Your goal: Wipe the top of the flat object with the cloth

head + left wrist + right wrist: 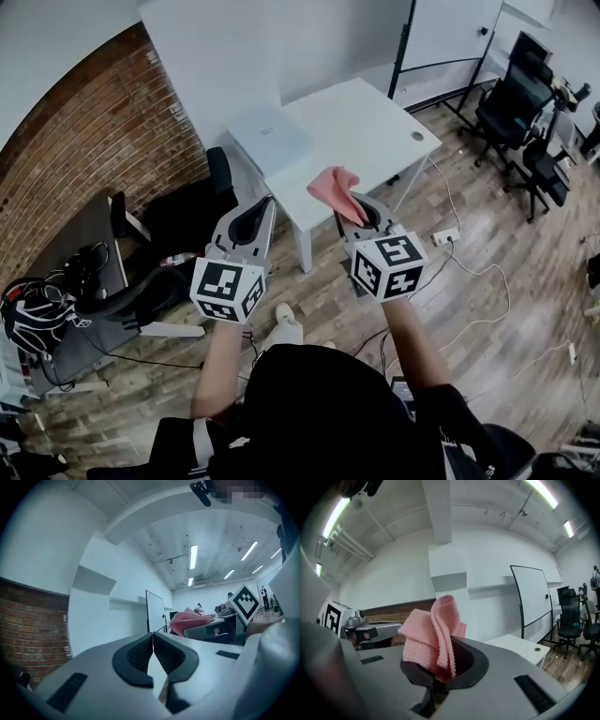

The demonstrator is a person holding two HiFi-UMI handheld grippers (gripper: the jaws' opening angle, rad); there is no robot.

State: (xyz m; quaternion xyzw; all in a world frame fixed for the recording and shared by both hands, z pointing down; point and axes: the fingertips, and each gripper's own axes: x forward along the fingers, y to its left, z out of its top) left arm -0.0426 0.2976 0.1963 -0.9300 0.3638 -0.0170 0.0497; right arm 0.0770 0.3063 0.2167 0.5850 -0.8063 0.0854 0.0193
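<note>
A flat white object [270,139] lies on the left end of a white table [375,122] below and ahead of me. I hold both grippers up in the air in front of the table, short of it. My right gripper [345,202] is shut on a pink knitted cloth [335,186], which stands bunched and folded above its jaws [433,637]. My left gripper [263,204] is shut with nothing in it; its dark pads [140,653] meet edge to edge. The left gripper view shows the cloth [187,619] to its right, beside the right gripper's marker cube [246,603].
A black chair [187,211] stands left of the table by a brick wall [84,159]. Office chairs [511,103] and a whiteboard [441,37] stand at the far right. Cables and a power strip [445,236] lie on the wooden floor.
</note>
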